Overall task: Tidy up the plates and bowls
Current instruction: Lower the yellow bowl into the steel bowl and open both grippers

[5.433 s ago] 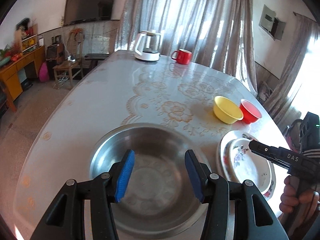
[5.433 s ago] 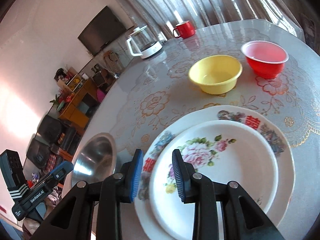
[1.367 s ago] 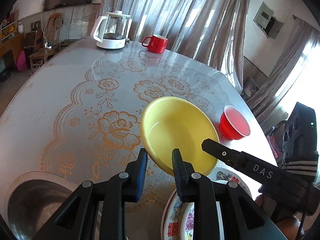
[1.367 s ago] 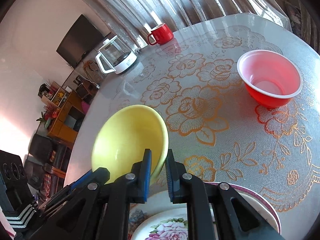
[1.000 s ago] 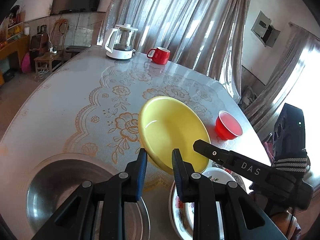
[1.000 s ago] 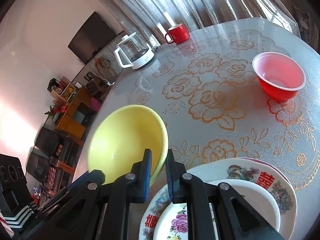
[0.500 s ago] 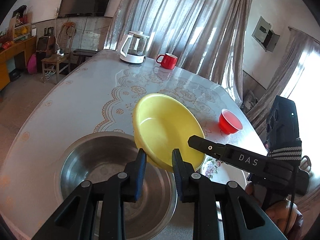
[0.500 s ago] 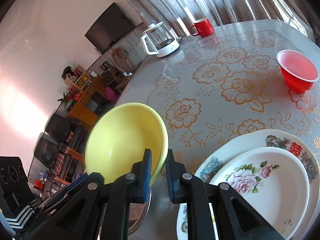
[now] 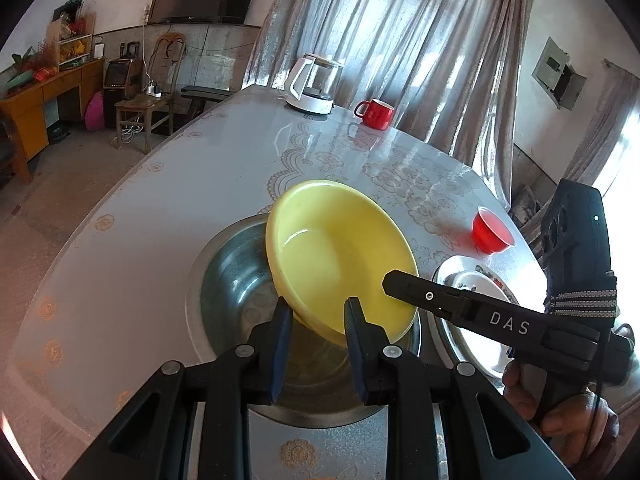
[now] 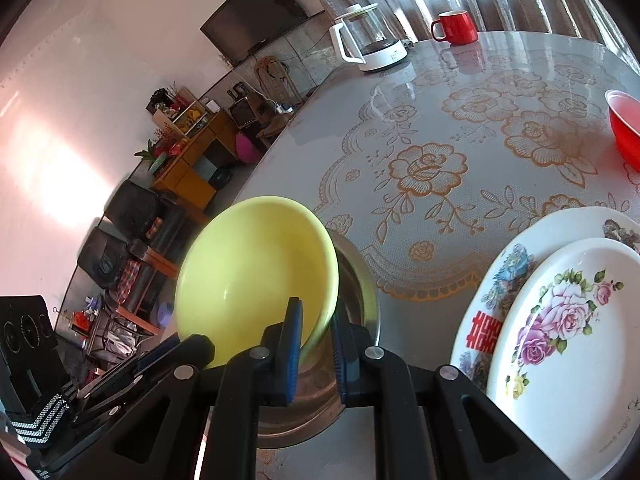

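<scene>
Since a moment ago the yellow bowl (image 9: pixel 340 256) has travelled from above the patterned cloth to over the steel basin (image 9: pixel 236 276), carried by both grippers together. The left gripper (image 9: pixel 316 320) is clamped on the bowl's near rim, one pad inside and one outside. The right gripper (image 10: pixel 316 344) pinches the rim on the bowl's right side, jaws nearly closed on the thin wall. The bowl is tilted, its mouth turned toward the holder, its lower edge within the basin's rim; whether it touches the basin cannot be told. The basin sits near the front edge of the surface (image 9: pixel 224 152). Just to its right lie two stacked floral plates (image 10: pixel 560 320), the smaller on the larger. A red bowl (image 9: pixel 491 234) stands beyond them toward the right edge. At the far edge stand a kettle (image 9: pixel 314 82) and a red mug (image 9: pixel 376 113).
</scene>
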Motion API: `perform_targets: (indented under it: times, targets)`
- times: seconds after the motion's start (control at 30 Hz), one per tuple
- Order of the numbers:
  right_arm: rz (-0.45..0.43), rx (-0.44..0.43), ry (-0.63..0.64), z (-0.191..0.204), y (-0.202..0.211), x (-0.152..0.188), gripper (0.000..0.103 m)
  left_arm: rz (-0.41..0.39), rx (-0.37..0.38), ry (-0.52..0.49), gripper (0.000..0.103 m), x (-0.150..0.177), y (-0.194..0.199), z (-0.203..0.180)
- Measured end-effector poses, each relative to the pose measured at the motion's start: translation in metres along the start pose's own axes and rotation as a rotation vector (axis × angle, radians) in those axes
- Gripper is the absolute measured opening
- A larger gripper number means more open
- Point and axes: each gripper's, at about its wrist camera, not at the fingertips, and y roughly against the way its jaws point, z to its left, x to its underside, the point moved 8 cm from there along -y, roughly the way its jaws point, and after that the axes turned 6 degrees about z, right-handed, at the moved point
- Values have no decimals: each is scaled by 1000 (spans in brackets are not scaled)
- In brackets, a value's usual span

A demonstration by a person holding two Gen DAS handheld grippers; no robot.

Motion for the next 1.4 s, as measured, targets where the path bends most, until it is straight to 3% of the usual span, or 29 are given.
perform_targets:
  times: [0.5, 1.4]
  targets:
    - [61, 19, 30, 8, -17, 16, 15, 27, -19, 13, 25, 16, -4, 15]
    - [57, 47, 76, 10, -22, 21, 17, 37, -29, 5, 26, 22, -11, 25]
